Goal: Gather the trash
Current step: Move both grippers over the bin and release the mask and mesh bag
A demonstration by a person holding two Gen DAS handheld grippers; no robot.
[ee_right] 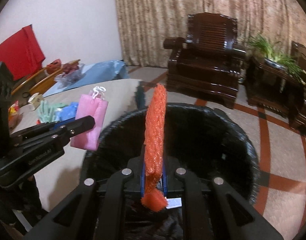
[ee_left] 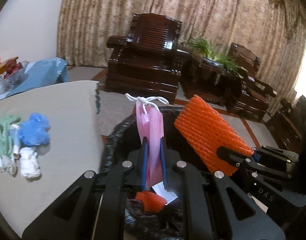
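Note:
My left gripper (ee_left: 154, 140) is shut on a pink foam net (ee_left: 153, 124) with a white string knotted at its top, and holds it upright over the black-lined trash bin (ee_left: 112, 138). To its right, my right gripper (ee_left: 233, 154) is shut on an orange foam net (ee_left: 209, 132). In the right wrist view this orange foam net (ee_right: 155, 132) stands up from the right gripper (ee_right: 154, 166) above the bin (ee_right: 243, 132). The left gripper (ee_right: 86, 124) grips the pink net (ee_right: 90, 124) by the bin's left rim. An orange scrap (ee_left: 150, 200) and white paper (ee_left: 165, 193) lie inside the bin.
A blue wad (ee_left: 33, 130), green shreds (ee_left: 2, 136) and a white wad (ee_left: 29, 164) lie on the grey table (ee_left: 68, 110) left of the bin. Behind stand a dark wooden armchair (ee_left: 148, 60), a plant (ee_left: 209, 50) on a side table and a blue-covered table (ee_left: 44, 70).

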